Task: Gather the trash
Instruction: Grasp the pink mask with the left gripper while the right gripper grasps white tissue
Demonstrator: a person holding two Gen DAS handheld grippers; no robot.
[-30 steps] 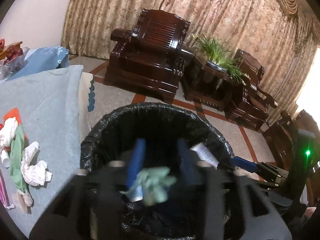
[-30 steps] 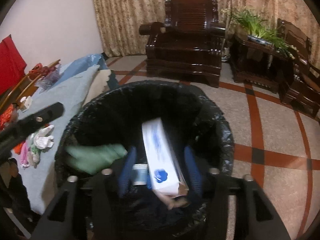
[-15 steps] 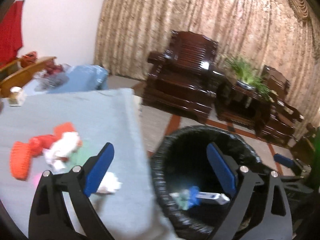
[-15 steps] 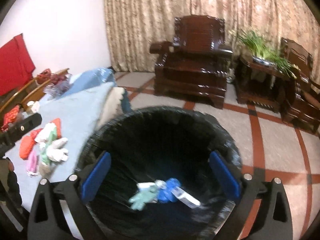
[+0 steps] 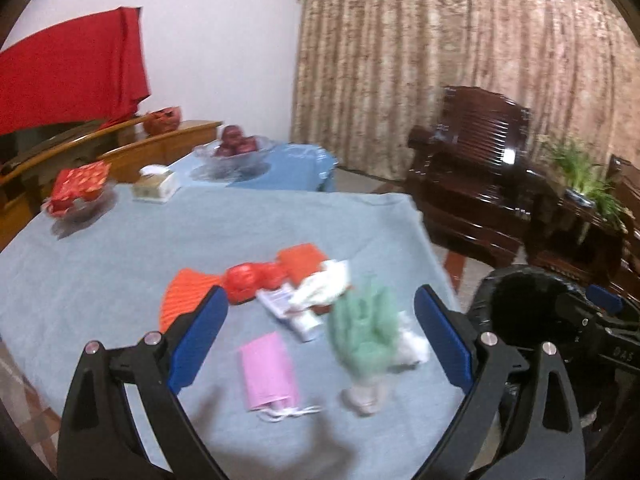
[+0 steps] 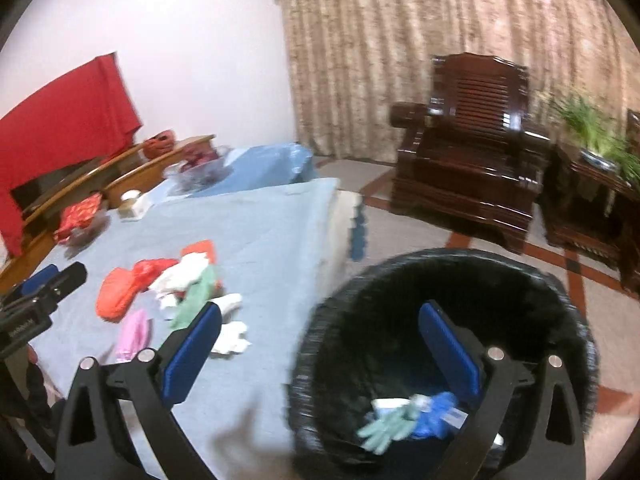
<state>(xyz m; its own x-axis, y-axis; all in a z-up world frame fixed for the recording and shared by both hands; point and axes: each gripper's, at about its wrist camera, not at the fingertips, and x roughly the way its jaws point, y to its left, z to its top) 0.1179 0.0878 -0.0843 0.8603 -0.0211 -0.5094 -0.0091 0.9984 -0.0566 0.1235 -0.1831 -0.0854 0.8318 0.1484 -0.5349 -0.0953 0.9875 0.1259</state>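
My left gripper point(image 5: 320, 336) is open and empty above a pile of trash on the light-blue tablecloth point(image 5: 120, 256): a green glove point(image 5: 366, 328), a pink mask point(image 5: 268, 372), white crumpled tissues point(image 5: 324, 288), orange and red wrappers point(image 5: 248, 280) and a small white tube point(image 5: 296, 316). My right gripper point(image 6: 324, 348) is open and empty over the near left rim of the black-lined bin point(image 6: 560, 292), which holds a green glove point(image 6: 384, 424) and a blue glove point(image 6: 436, 416). The bin also shows in the left wrist view point(image 5: 532, 300).
Glass fruit bowls point(image 5: 236, 152), a tissue box point(image 5: 154, 186) and a red package point(image 5: 80, 184) stand at the table's far side. A dark wooden armchair point(image 6: 472, 140) and a plant stand point(image 6: 592, 192) lie beyond the bin on the tiled floor.
Both grippers opened and dropped the green glove and the white box into the bin. Both then swung left, the left one to above the table's trash pile.
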